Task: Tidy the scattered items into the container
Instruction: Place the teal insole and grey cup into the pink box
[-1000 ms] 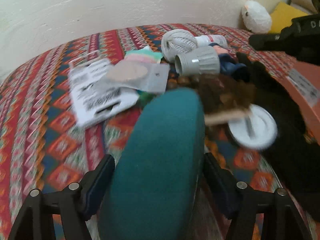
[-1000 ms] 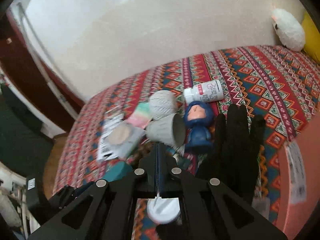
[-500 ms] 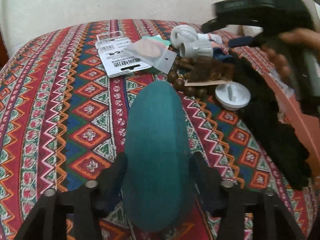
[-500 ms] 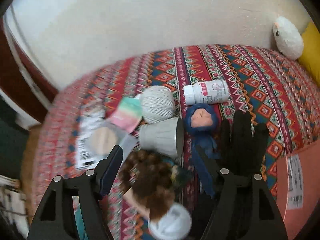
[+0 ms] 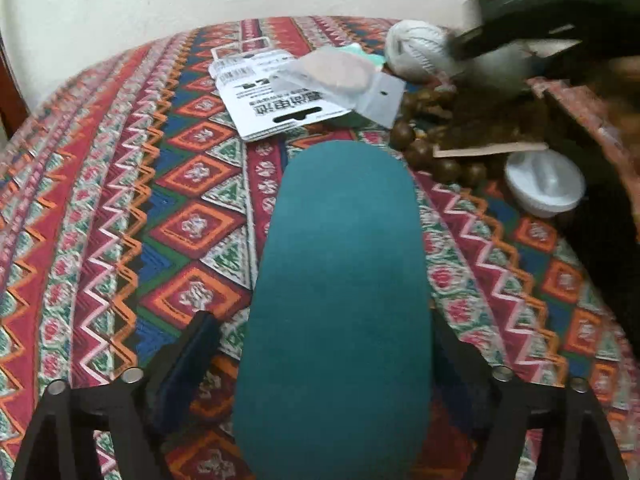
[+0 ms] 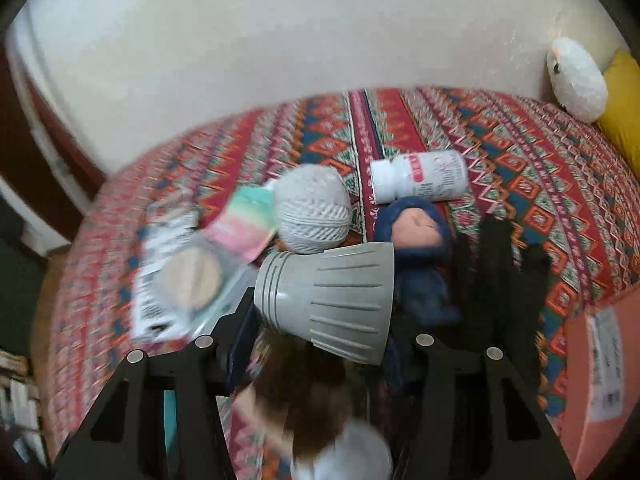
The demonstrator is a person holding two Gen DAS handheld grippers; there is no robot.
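On the patterned cloth [image 5: 120, 208], the left gripper [image 5: 326, 344] has its two fingers pressed against the sides of a long teal case [image 5: 340, 300], which it pinches; the case points forward over the cloth. Beyond its tip lies a white printed card [image 5: 276, 112] with a clear packet [image 5: 340, 76] on top of it. To the right of them are brown beads [image 5: 424, 152], a flat wooden stick [image 5: 492, 150] and a white round lid [image 5: 544, 186].

In the right wrist view, the right gripper [image 6: 320, 334] is spread wide, with a grey ribbed cup [image 6: 332, 300] lying on its side between the fingers; I cannot tell if they touch it. Behind the cup is a ball of string [image 6: 312, 210], then a white bottle [image 6: 418, 176], a blue doll [image 6: 416, 240] and a black glove [image 6: 504, 280]. The pink box [image 6: 600, 392] stands at the far right edge.
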